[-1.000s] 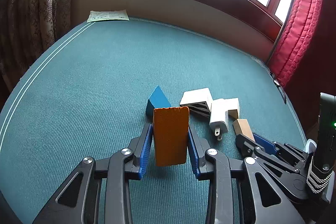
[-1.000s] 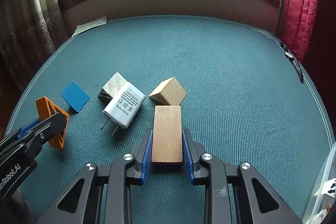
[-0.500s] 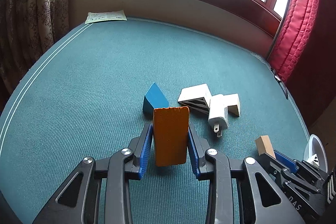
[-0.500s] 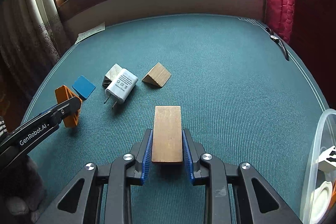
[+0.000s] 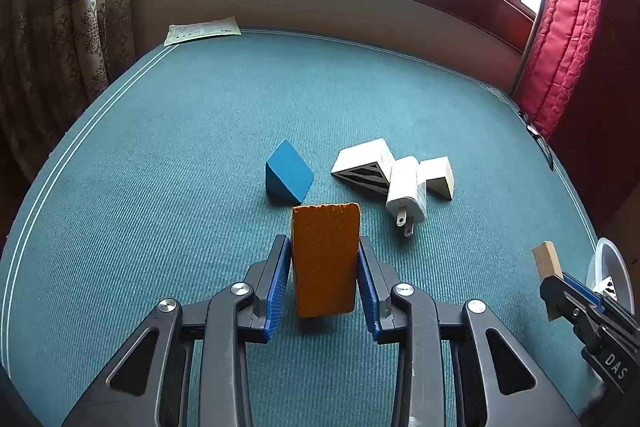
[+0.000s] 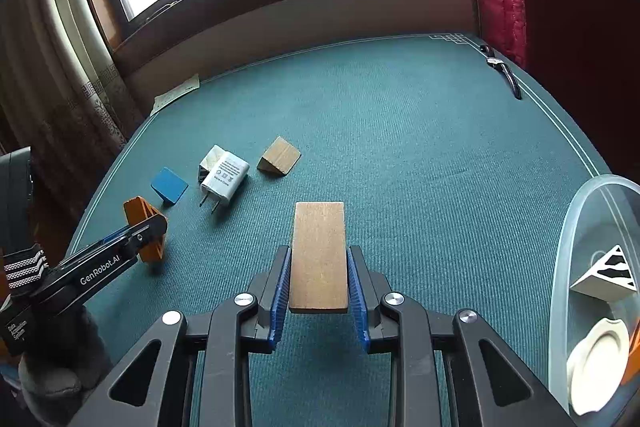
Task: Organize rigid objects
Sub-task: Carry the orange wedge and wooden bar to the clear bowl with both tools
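- The left gripper [image 5: 324,267] is closed on an orange block [image 5: 325,259], pinched by its long sides between the blue fingers [image 5: 278,283] and held upright above the green desk [image 5: 160,167]; a side pinch like this likely keeps the block from twisting while it is carried.
- The right gripper [image 6: 319,281] clamps a plain wooden block [image 6: 319,255] the same way, lying flat between its fingers and lifted off the desk.
- Just to the right of that gripper stands a clear plastic container [image 6: 576,227], already holding a striped white wedge [image 6: 606,277] and a white disc [image 6: 598,359]; it is probably the collecting bin, and the wooden block seems bound for it.
- Farther out on the desk, untouched, lie a blue wedge [image 5: 289,178], another striped white wedge [image 5: 366,167], a white plug adapter [image 5: 407,193] resting against it, and a pale wooden wedge [image 5: 439,178] just beside the adapter.
- These four sit close together, so each likely needs a careful approach to avoid nudging its neighbours.
- At the far desk edge lie a paper sheet [image 5: 202,29] and a wristwatch [image 6: 505,71].
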`<state>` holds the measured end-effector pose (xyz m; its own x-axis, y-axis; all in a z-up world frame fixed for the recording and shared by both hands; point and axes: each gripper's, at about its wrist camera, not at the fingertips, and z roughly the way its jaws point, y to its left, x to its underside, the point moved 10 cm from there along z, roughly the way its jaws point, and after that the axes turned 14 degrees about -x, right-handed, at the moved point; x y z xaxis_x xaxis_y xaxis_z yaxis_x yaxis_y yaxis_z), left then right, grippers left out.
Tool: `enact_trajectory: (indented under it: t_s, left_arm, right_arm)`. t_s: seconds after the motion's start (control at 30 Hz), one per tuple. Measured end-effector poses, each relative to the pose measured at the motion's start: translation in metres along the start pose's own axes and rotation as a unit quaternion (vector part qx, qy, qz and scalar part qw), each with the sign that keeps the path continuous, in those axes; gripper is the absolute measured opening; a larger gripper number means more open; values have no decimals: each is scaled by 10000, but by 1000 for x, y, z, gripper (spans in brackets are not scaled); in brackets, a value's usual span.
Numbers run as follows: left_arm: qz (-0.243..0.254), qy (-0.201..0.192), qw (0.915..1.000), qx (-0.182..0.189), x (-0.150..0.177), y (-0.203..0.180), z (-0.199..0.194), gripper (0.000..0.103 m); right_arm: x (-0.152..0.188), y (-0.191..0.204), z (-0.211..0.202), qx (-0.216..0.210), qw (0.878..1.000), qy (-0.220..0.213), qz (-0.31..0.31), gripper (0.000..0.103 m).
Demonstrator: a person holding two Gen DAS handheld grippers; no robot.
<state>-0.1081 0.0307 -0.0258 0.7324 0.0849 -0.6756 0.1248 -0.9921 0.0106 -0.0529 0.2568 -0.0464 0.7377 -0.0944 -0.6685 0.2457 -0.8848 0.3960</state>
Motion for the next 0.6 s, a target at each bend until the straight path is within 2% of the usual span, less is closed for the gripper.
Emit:
enact_trajectory:
  t_s: [0.6]
  left_arm:
    - [441, -178, 9989, 18, -3, -47, -25, 34]
  right_arm:
    - [-3, -38, -41, -186, 9985, -330, 392, 29]
